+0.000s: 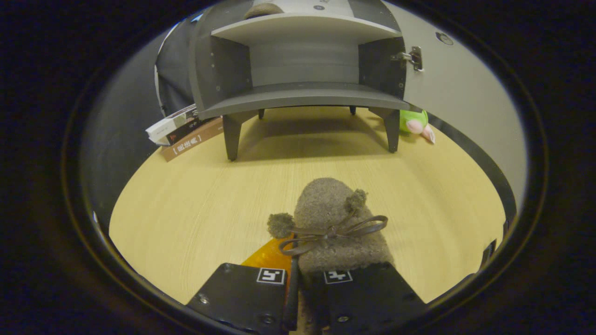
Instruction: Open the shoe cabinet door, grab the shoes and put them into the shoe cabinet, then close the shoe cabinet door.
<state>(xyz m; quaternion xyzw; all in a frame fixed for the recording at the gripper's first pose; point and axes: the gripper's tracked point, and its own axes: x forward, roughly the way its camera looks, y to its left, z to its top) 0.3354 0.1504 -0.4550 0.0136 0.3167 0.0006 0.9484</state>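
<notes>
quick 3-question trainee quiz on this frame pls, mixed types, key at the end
1. True or false: the shoe cabinet door is closed.
2. What does the gripper hold?
A. a book
B. the fuzzy brown shoe
C. the green plush toy
3. Fill in: the stacked books lie on the table beside the cabinet's front ____.

Key
1. False: the door is swung open and the shelves are exposed.
2. B: the fingers look closed on the shoe's heel end, its toe and bow pointing toward the cabinet.
3. leg
</notes>
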